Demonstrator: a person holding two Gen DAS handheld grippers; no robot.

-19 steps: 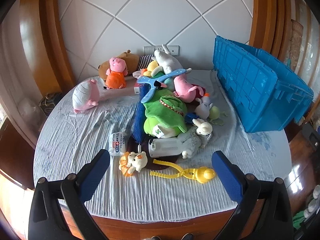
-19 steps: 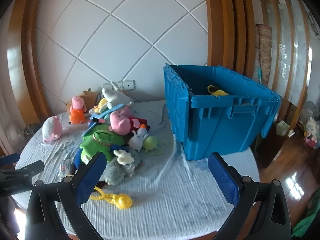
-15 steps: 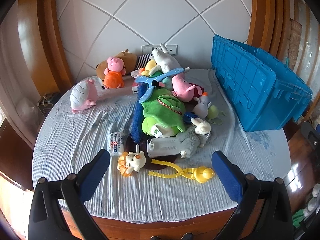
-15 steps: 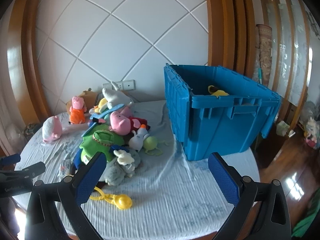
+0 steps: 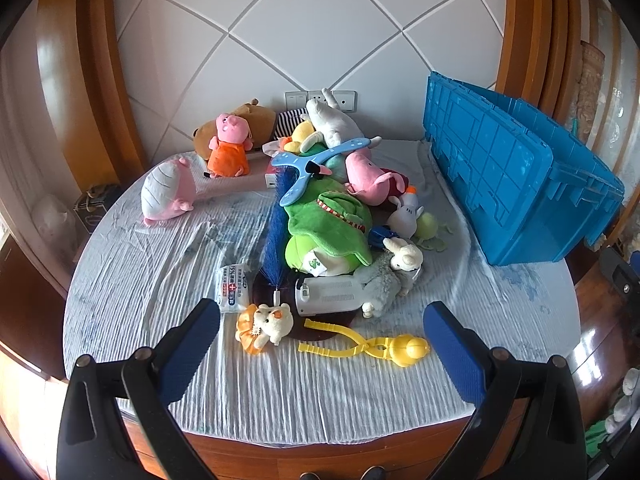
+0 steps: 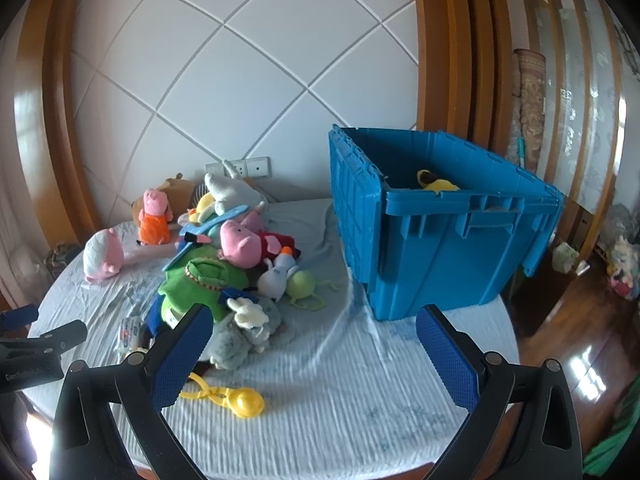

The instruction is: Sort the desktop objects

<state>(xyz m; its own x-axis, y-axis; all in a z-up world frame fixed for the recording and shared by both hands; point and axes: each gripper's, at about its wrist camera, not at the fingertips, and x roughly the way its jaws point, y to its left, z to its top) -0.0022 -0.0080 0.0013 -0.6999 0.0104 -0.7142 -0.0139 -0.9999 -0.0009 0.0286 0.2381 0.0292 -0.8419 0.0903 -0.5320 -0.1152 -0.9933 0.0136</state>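
While both grippers hung spread wide and empty over the near table edge, I judged a careless reach could snag the tangled toy pile [image 5: 328, 216] and drag neighbours along. My left gripper [image 5: 320, 340] faced the yellow clamp toy [image 5: 368, 346], lying just beyond its fingertips. My right gripper [image 6: 312, 344] faced the blue crate [image 6: 452, 240], which held something yellow.

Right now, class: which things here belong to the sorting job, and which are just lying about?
Job:
blue crate
yellow tongs
green plush
pink pig plush
left gripper, right gripper, both open and empty

Lying about:
wall sockets
toys on the floor
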